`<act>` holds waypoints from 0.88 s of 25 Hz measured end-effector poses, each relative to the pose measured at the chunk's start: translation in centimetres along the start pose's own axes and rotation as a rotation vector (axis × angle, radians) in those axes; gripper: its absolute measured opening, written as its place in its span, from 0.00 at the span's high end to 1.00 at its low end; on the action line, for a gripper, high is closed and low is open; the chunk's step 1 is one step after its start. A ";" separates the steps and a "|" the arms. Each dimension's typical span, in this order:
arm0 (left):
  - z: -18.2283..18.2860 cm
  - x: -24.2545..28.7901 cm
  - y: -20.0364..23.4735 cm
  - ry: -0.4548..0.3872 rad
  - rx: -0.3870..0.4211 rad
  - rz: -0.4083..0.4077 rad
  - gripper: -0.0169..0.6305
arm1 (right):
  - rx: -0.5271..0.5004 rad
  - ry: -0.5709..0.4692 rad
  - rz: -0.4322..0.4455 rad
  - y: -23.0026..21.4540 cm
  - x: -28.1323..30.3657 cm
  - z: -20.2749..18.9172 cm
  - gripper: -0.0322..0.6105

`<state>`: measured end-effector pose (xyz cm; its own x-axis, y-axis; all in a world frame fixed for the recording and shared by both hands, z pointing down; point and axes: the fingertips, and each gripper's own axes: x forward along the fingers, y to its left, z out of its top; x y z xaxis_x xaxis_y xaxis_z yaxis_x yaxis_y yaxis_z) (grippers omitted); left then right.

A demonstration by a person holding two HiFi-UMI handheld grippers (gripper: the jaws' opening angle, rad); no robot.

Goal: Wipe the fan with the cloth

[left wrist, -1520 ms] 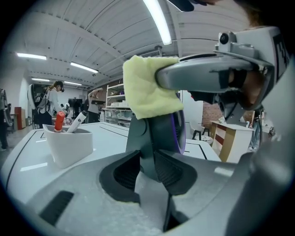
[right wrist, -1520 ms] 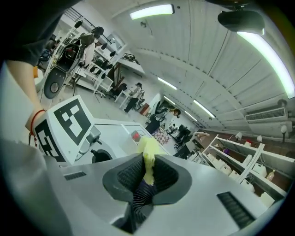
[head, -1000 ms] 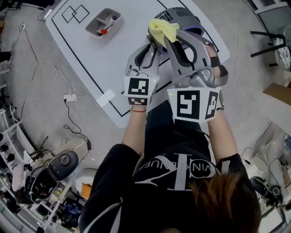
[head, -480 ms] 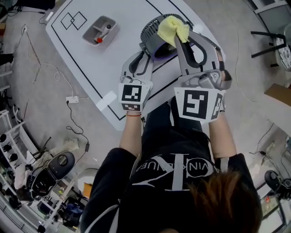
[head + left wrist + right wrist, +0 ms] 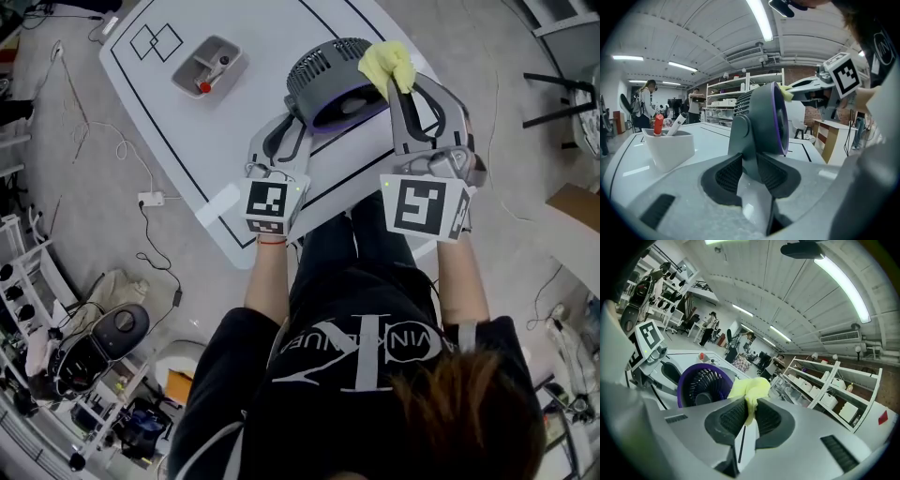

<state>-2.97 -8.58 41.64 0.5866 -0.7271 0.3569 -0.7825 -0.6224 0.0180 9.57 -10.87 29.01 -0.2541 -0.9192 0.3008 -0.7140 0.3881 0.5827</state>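
A grey fan [image 5: 328,75] with a purple front rim stands on the white table [image 5: 216,122]. My left gripper [image 5: 289,129] is shut on the fan's stand; in the left gripper view the stand [image 5: 752,140] is pinched between the dark pads. A bunched yellow cloth [image 5: 386,64] is held in my right gripper [image 5: 398,86], which is shut on it. The cloth rests against the right side of the fan's rim. Seen from the right gripper view, the cloth [image 5: 751,389] sticks out past the jaws beside the fan's purple ring [image 5: 689,376].
A grey tray [image 5: 208,64] with a pen and a red-capped item sits at the table's far left, also seen as a tray [image 5: 670,146] in the left gripper view. A power strip [image 5: 145,200] and cables lie on the floor. Shelves and people stand in the background.
My right gripper has carried the cloth to the right across the fan's rim, from its left side to its right side. The left gripper has stayed on the stand.
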 end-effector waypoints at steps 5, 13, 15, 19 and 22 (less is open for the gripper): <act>0.0 0.1 0.3 0.001 -0.006 0.009 0.81 | 0.010 0.037 0.018 0.0 0.6 -1.5 0.90; -0.1 0.1 0.2 -0.005 -0.010 0.003 0.81 | 0.037 0.106 0.014 -0.1 0.9 -4.1 0.90; 0.0 0.1 0.1 -0.004 -0.006 0.004 0.80 | 0.051 0.117 0.015 0.0 0.9 -4.8 0.90; -0.1 0.1 0.2 -0.008 -0.005 0.026 0.81 | 0.064 0.144 0.030 0.6 1.2 -6.1 0.90; 0.0 0.1 0.1 -0.010 -0.011 0.046 0.81 | 0.069 0.148 0.027 0.6 1.2 -6.5 0.90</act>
<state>-2.97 -8.69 41.68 0.5516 -0.7581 0.3477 -0.8111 -0.5848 0.0116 13.05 -11.25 34.64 -0.1784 -0.8867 0.4265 -0.7524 0.4023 0.5216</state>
